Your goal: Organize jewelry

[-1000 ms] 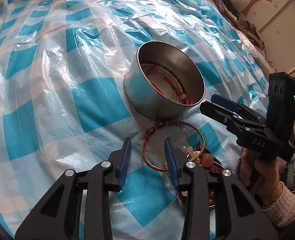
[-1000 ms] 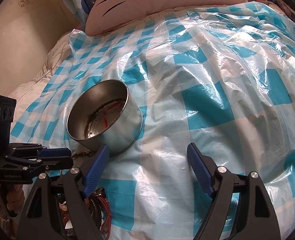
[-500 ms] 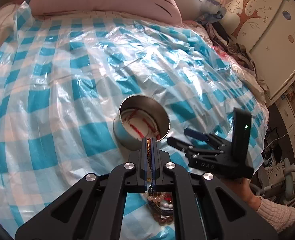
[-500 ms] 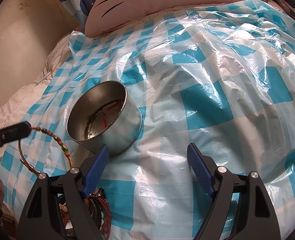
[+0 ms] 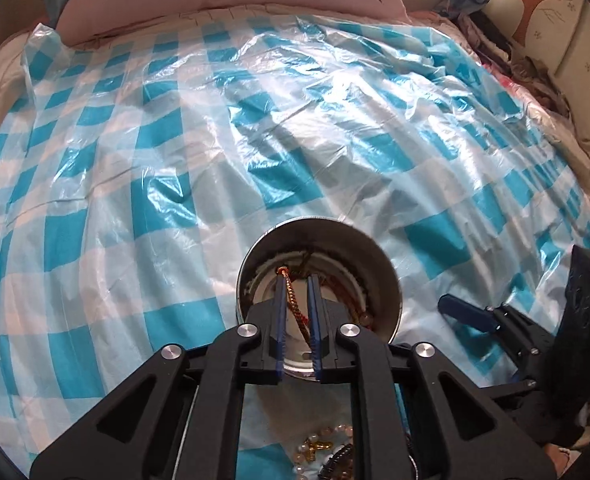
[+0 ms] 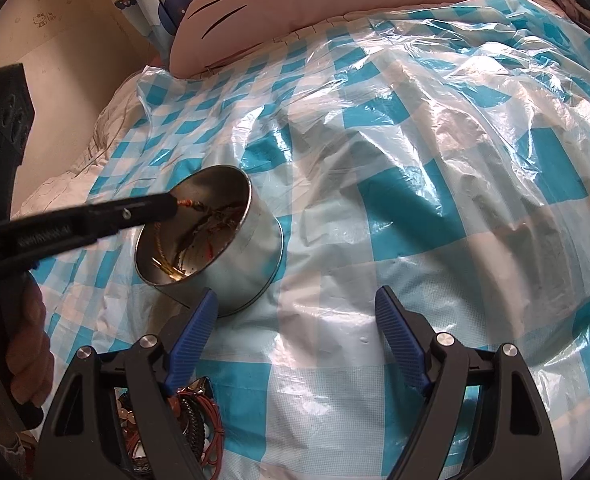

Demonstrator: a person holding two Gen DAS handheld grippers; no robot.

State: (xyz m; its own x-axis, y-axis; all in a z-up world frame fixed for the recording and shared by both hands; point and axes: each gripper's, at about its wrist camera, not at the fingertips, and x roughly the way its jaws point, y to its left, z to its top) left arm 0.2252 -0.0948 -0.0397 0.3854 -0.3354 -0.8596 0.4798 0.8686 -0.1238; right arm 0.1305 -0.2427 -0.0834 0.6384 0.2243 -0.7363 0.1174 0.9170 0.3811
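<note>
A round metal tin (image 5: 391, 292) (image 6: 251, 256) stands on the blue-checked plastic sheet and holds red cords and chains. My left gripper (image 5: 296, 280) (image 6: 173, 208) is over the tin's mouth. Its jaws stand slightly apart with the braided multicolour bracelet (image 5: 293, 300) (image 6: 193, 204) hanging between them into the tin. My right gripper (image 6: 295, 300) is open and empty, just right of the tin; it also shows in the left wrist view (image 5: 455, 306). A pile of beaded jewelry (image 5: 327, 452) (image 6: 199, 412) lies near my grippers' bases.
A pink cat-face pillow (image 6: 335, 4) lies at the far end of the bed. The wrinkled checked sheet (image 5: 215, 140) covers the bed. A cabinet with a tree picture (image 5: 543, 4) stands at the far right.
My left gripper shut on the braided bracelet, lifted it off the sheet and carried it over the tin; its jaws have now parted a little. My right gripper stayed open in place.
</note>
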